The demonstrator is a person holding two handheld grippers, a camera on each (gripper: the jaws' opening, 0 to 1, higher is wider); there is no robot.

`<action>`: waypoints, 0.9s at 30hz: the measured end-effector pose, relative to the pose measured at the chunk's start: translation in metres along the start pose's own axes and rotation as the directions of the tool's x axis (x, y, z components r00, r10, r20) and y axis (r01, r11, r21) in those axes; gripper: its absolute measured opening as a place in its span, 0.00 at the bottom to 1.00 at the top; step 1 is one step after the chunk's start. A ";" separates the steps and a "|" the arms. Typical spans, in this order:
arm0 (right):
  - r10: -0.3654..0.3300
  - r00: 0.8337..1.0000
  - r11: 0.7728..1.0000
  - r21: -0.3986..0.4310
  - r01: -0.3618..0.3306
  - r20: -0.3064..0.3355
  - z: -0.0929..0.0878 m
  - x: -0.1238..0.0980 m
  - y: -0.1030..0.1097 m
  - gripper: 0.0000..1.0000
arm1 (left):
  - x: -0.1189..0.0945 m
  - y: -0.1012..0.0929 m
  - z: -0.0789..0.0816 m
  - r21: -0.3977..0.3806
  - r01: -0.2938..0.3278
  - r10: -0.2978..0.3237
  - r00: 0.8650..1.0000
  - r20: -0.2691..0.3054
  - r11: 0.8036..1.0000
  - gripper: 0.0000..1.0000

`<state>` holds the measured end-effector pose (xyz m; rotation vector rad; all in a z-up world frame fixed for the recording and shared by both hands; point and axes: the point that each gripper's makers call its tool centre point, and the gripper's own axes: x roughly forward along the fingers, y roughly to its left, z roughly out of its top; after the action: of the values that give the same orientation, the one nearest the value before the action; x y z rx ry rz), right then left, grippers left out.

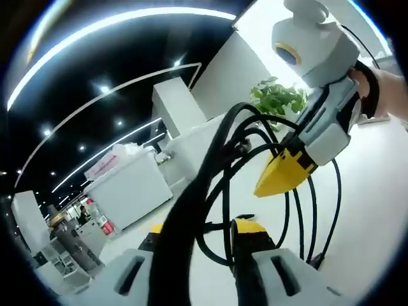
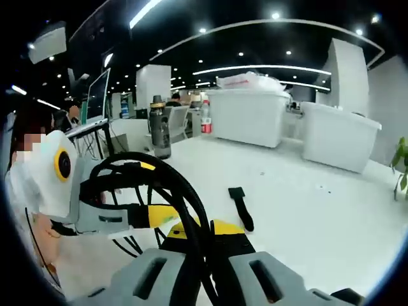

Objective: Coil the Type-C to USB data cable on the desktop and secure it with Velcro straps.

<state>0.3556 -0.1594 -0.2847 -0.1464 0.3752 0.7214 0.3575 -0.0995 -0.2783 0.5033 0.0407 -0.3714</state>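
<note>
Between the two claws hangs the coiled cable; left gripper and right gripper both clench its loops; Velcro strap lies on desktop just ahead of the right one, lengthwise away from it.

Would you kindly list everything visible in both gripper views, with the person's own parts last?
Data cable: one, black, coiled in loops held between both grippers.
Velcro strap: one, black, lying flat on the white desktop.
Bottle: one, dark, standing at the desktop's far edge.
Plant: one, green, far side of the desktop.
Left gripper: grey, yellow-tipped jaws closed on the cable.
Right gripper: grey, yellow-tipped jaws closed on the cable.
Hand: one, gripping the right gripper's handle.
</note>
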 end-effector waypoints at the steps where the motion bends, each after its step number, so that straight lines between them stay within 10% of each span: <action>1: -0.001 1.000 1.000 -0.001 0.001 -0.007 -0.004 0.003 -0.001 0.02 | 0.003 0.000 -0.002 -0.001 0.001 -0.001 1.000 -0.005 1.000 0.30; 9: 0.005 0.998 0.999 -0.046 -0.003 0.057 -0.012 0.012 -0.012 0.05 | 0.021 -0.011 -0.019 -0.156 0.134 -0.145 0.988 -0.061 0.979 0.07; 14: -0.122 0.970 0.941 -0.286 0.181 0.211 0.005 0.002 -0.033 0.39 | 0.026 -0.011 -0.020 -0.144 0.137 -0.151 0.984 -0.090 0.980 0.05; 17: -0.192 0.918 0.762 -0.537 0.363 0.348 0.030 -0.020 -0.027 0.45 | 0.025 -0.013 -0.019 -0.148 0.133 -0.150 0.983 -0.111 0.980 0.04; 21: -0.167 0.860 0.355 -0.784 0.509 0.483 0.054 -0.035 0.017 0.40 | 0.019 -0.018 -0.004 -0.133 0.121 -0.138 0.983 -0.123 0.984 0.04; 25: -0.143 0.870 0.276 -0.825 0.492 0.471 0.049 -0.022 0.035 0.24 | 0.014 -0.027 0.013 0.012 0.151 -0.148 0.979 -0.140 0.988 0.04; 27: -0.147 0.874 0.202 -0.851 0.486 0.464 0.052 -0.018 0.032 0.27 | 0.011 -0.029 0.019 0.086 0.156 -0.143 0.979 -0.148 0.984 0.04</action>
<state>0.3368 -0.1329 -0.2300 -1.2851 -0.4686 0.4272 0.3564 -0.1358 -0.2763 0.6242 0.2001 -0.4863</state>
